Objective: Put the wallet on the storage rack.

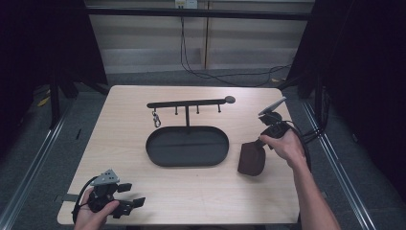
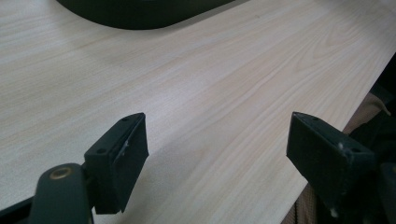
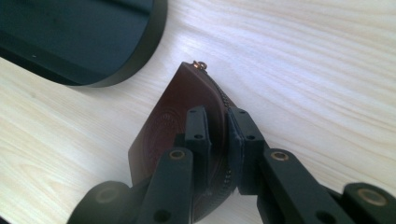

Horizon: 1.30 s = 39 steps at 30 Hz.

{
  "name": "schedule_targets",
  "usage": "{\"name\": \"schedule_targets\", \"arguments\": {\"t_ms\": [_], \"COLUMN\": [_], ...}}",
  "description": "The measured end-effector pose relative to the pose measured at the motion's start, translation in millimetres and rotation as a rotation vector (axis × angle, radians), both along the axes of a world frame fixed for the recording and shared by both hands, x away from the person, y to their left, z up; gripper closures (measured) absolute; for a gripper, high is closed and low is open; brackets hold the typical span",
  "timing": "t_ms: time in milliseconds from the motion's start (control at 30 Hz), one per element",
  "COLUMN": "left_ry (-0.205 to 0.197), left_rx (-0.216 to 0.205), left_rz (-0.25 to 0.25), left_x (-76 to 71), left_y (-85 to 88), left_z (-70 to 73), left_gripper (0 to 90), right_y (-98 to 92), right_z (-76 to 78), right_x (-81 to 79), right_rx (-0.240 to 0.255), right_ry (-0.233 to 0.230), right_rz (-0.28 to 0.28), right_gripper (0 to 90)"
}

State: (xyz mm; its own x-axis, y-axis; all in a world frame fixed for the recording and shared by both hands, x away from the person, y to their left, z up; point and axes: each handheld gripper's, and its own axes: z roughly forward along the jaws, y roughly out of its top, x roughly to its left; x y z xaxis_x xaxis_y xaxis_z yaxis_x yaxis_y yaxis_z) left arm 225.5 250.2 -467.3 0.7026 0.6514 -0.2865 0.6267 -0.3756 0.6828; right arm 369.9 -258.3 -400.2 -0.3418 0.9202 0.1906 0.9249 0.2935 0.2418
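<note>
Right claw pinches the brown pouch — left claw spread wide over bare table.

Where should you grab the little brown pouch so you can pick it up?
By its zipper edge, as the right gripper does now: its jaws pinch the brown pouch across that thin curved edge. The pouch is flat, so an edge fits between the jaws. Come from its right side, away from the black tray.
</note>
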Motion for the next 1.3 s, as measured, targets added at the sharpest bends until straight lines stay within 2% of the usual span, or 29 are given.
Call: {"name": "schedule_targets", "arguments": {"t_ms": [233,500,733,900,1067,1300], "left_ry": [-0.002,0.001,0.003,0.012,0.01,0.002], "left_rx": [-0.008,-0.005,-0.004,-0.007,-0.028,-0.022], "left_rz": [-0.002,-0.01,-0.007,-0.023,-0.022,-0.026], "left_x": [-0.2,0.0,0.5,0.9,0.3,1.4], "left_y": [1.0,0.7,0.9,0.3,0.3,1.0], "left_z": [0.6,0.7,1.0,0.6,1.9,1.4], "left_gripper": [20.6,20.5,19.4,17.1,16.4,16.4], "right_y": [7.4,10.8,13.9,19.9,25.3,28.6], "right_z": [9.2,18.1,26.2,34.8,41.8,50.2], "right_x": [1.9,1.9,2.5,4.4,4.6,4.7], "right_rx": [-0.056,-0.082,-0.104,-0.129,-0.135,-0.129], "right_ry": [0.014,0.014,0.032,0.033,0.024,0.002], "right_rz": [0.008,0.008,0.018,0.028,0.035,0.048], "right_gripper": [80.5,81.1,81.3,81.2,81.2,81.1]}}
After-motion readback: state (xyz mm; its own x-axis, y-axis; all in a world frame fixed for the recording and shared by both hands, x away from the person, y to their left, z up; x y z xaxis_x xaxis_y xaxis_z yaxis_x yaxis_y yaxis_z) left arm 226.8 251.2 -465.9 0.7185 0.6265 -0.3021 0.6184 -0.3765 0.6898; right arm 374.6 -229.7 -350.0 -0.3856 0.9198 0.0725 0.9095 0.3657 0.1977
